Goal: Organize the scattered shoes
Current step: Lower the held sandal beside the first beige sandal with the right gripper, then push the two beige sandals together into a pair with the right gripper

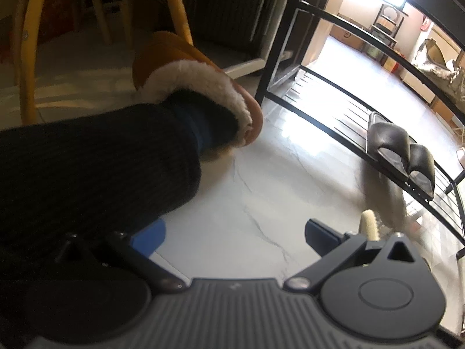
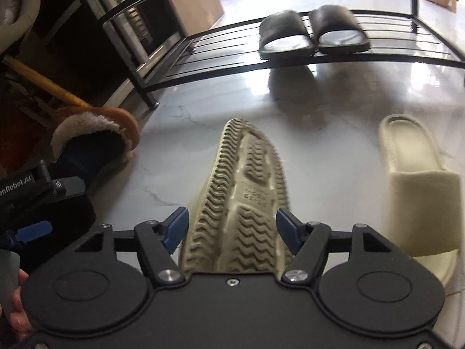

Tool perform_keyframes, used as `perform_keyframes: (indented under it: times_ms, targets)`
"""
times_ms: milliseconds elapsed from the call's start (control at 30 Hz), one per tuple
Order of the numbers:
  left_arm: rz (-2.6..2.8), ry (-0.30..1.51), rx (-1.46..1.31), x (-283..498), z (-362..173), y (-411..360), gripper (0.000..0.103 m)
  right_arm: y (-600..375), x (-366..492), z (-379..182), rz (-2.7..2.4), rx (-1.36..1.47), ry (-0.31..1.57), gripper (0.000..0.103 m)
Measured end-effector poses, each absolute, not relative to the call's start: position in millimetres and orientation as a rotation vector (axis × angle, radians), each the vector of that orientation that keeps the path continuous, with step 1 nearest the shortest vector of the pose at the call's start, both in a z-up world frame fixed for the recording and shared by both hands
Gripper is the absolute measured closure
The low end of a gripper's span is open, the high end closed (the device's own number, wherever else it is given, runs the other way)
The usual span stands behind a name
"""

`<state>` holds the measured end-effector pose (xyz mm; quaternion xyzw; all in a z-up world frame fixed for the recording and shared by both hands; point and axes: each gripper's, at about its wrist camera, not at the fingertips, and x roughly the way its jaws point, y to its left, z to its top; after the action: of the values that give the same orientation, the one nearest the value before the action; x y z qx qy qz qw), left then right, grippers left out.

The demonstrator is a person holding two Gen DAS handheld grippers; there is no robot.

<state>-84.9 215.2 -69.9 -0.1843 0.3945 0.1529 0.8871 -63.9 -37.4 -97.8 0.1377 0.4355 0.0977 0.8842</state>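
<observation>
In the right wrist view my right gripper is shut on a cream slide, held sole up between the blue pads, its toe pointing away above the floor. Its mate, a second cream slide, lies upright on the floor to the right. A pair of black slides sits on the black wire shoe rack beyond. In the left wrist view my left gripper is open and empty above the floor. The black slides rest on the rack to its right.
The person's leg in dark trousers, wearing a brown fleece-lined slipper, stands at the left; it also shows in the right wrist view. Yellow chair legs stand behind it. The floor is glossy white marble tile. A cardboard box stands behind the rack.
</observation>
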Motion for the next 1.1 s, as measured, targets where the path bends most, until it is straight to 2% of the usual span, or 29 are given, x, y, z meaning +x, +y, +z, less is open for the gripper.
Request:
perform_keyframes:
  times_ms: [300,433,533,900,1067,1100]
  targets:
    - [0.304,0.835,-0.393,-86,-73,213,0.001,-91,-79,-98,-0.010,0.419,0.920,0.025]
    - [0.301,0.838,-0.401,-87,-73,213,0.001,-104,-84,-97,-0.160,0.292,0.888,0.026]
    - [0.299,0.845,-0.403,-87,-75,212,0.001,-116,-85,-102,-0.169,0.305,0.903,0.026]
    - [0.298,0.855,-0.393,-86,-76,211,0.001,-86,-110,-112,0.008,0.136,0.863,0.014]
    - [0.293,0.871,-0.401,-85,-79,209,0.001,-60,-129,-113,0.110,-0.034,0.818,0.014]
    - [0.293,0.876,-0.401,-84,-80,209,0.001,-55,-135,-113,0.133,-0.064,0.806,0.018]
